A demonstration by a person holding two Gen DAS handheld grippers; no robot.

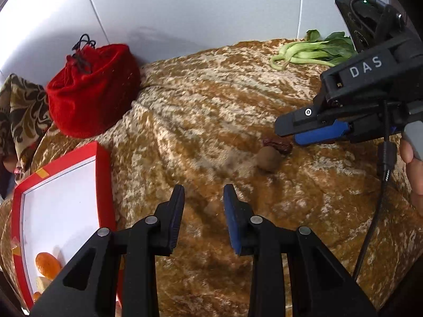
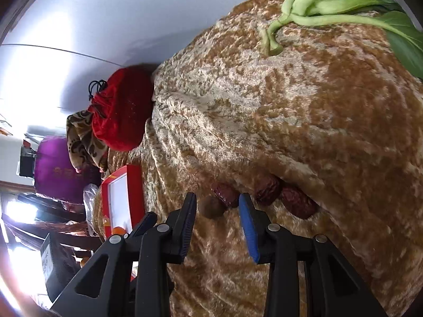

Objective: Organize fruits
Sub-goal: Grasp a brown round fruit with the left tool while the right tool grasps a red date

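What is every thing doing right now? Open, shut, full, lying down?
left gripper: open, holding nothing.
right gripper: open, near the fruits, gripping none.
red box: open, no lid on.
orange: lying inside the red box.
red dates: three, loose on the cloth.
brown round fruit: loose on the cloth, beside a date.
red pouch: drawstring pulled shut.
greens: lying flat on the cloth.
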